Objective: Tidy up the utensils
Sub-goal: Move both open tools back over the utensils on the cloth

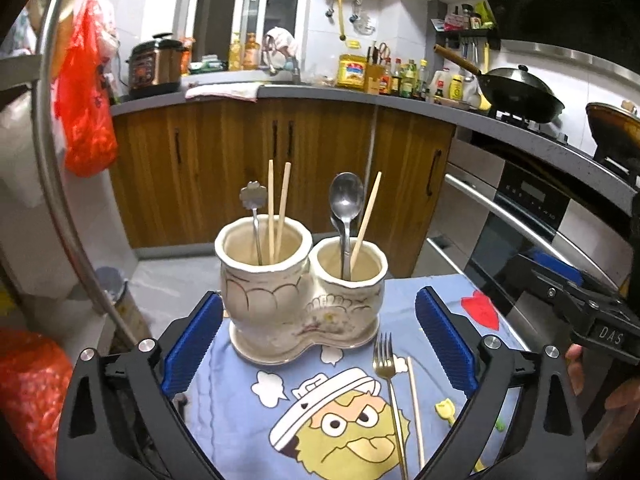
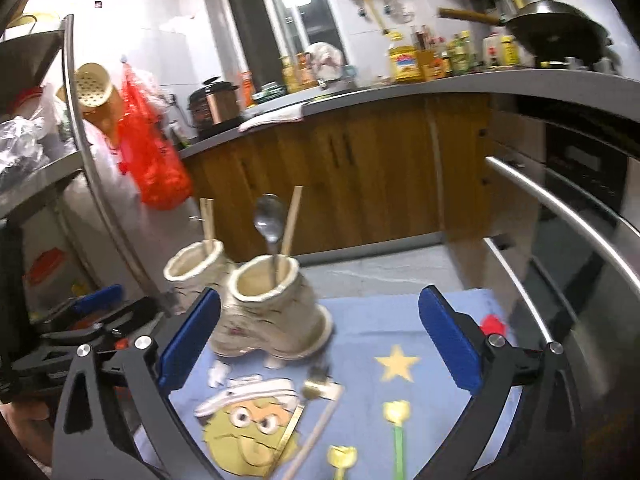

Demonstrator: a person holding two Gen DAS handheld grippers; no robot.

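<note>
A cream ceramic double-cup utensil holder (image 1: 296, 300) (image 2: 264, 308) stands on a blue cartoon cloth (image 1: 280, 400) (image 2: 368, 360). Its left cup holds a flower-ended spoon (image 1: 252, 216) and two chopsticks (image 1: 278, 208). The right cup holds a metal spoon (image 1: 346, 208) (image 2: 269, 220) and one chopstick (image 1: 366, 220). A gold fork (image 1: 390, 392) (image 2: 308, 400) and a single chopstick (image 1: 416, 412) (image 2: 316, 432) lie on the cloth in front. My left gripper (image 1: 318, 340) is open and empty, just short of the holder. My right gripper (image 2: 320, 340) is open and empty, with the holder near its left finger.
The cloth covers a small table with its far edge just behind the holder. A steel rack post (image 1: 60, 160) and red bags (image 1: 84, 100) stand to the left. An oven front (image 1: 540, 220) and wooden cabinets (image 1: 280, 160) lie beyond. The right gripper's body (image 1: 592, 312) shows at the right edge.
</note>
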